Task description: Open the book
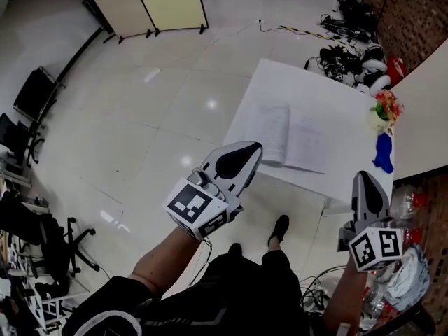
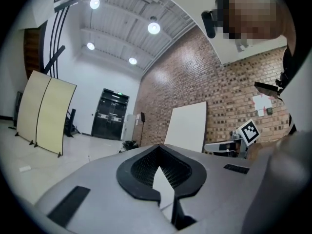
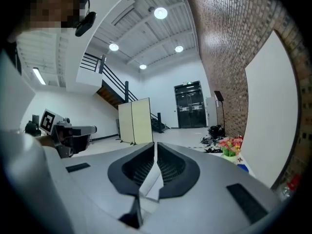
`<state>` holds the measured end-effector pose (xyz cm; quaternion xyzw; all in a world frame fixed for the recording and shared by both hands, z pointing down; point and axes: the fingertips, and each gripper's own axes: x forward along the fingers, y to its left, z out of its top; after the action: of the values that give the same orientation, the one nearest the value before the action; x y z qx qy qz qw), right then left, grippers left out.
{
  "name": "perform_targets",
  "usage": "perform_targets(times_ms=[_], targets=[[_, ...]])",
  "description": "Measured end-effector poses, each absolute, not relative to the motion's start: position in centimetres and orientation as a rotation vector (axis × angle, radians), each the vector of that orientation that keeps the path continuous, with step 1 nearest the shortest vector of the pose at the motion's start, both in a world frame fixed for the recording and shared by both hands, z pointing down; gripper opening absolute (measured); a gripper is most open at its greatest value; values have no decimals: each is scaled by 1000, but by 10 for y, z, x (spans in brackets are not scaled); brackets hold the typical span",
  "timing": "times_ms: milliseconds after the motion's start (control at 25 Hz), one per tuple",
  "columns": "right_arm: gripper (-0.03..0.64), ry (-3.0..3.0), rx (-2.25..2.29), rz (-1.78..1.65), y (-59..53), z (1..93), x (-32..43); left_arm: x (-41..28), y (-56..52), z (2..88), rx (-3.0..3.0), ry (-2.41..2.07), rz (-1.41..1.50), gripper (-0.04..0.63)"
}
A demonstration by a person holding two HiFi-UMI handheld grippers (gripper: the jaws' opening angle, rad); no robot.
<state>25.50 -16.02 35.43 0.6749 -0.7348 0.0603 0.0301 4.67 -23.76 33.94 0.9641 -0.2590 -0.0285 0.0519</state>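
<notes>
- Book [image 1: 288, 136]: in the head view it lies open and flat on the white table [image 1: 280, 79], towards the table's near edge. Its pale pages face up, and the print on them is too faint to read.
- Same view: the left gripper [image 1: 252, 149] is held just short of the book's near left corner, above the glossy floor. The right gripper [image 1: 363, 177] is off the table's near right corner. Each carries a cube with black-and-white square markers, patterns only, with no lettering.
- Also on the table's right side are a pot of flowers [image 1: 386, 106] and a blue object [image 1: 383, 152]. A tangle of cables and gear [image 1: 346, 51] lies on the floor beyond the table, and a beige folding screen [image 1: 150, 2] stands at the far end.
- Left gripper view: the dark pads meet at the tip and nothing is between them. Ahead are a brick wall [image 2: 195, 82], a leaning white board [image 2: 187, 126] and a black double door [image 2: 109, 113]. The other gripper's marker cube shows at the right.
- Right gripper view: the pads are pressed together with only a hairline slit, and they hold nothing. The folding screen, a staircase [image 3: 109, 79] and the flowers are ahead.
</notes>
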Motion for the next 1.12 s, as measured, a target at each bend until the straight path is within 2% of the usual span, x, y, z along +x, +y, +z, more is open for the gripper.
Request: perform_targets(times_ms=[320, 880, 1120], targets=[[9, -2312, 2030, 178, -82, 334, 207, 13, -156, 333, 2892, -761, -93, -2], [8, -2458, 1810, 73, 97, 329, 241, 61, 42, 316, 2888, -950, -85, -3], [8, -2510, 1790, 95, 147, 322, 221, 40, 108, 301, 2900, -994, -63, -2]])
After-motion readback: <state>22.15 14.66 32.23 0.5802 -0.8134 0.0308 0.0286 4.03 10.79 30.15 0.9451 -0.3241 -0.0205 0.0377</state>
